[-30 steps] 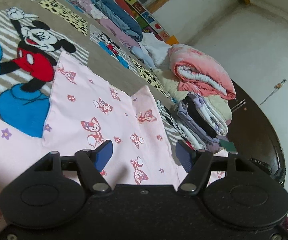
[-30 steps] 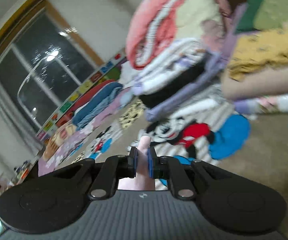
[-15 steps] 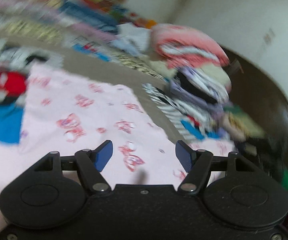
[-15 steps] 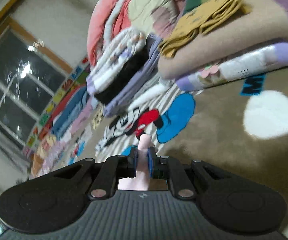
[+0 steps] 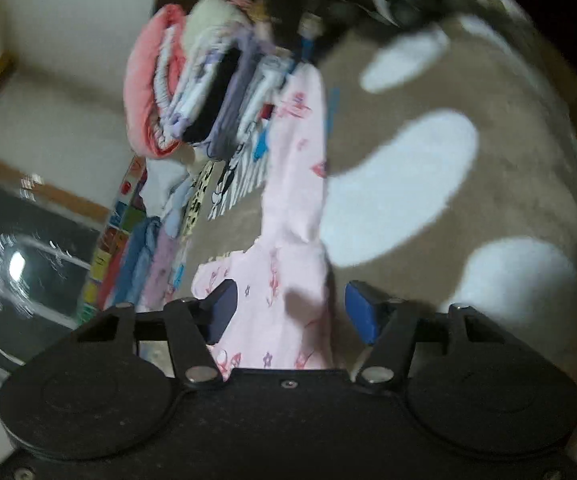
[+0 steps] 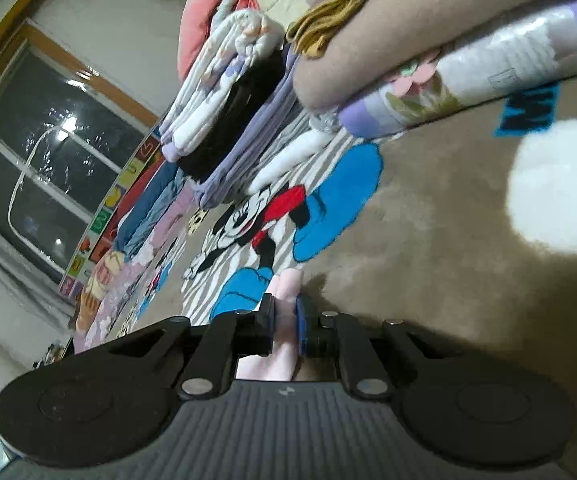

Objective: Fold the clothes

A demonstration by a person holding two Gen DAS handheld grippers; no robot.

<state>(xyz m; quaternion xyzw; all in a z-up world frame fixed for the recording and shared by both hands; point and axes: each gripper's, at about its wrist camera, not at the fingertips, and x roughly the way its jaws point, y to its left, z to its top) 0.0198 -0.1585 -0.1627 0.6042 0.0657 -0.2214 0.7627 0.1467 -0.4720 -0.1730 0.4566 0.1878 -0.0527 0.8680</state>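
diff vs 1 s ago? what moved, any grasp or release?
The left gripper swung round: a second ago it looked across the pink garment lying flat; now the cloth runs as a narrow band ahead of its open jaws. The right gripper came down toward the blanket, nearer the folded stack. No release: the right stays shut on the pink garment.

A home bedroom: a Mickey Mouse blanket [image 6: 272,220] covers the bed, stacks of folded clothes [image 6: 240,92] behind, a dark night window [image 6: 44,160] far left.
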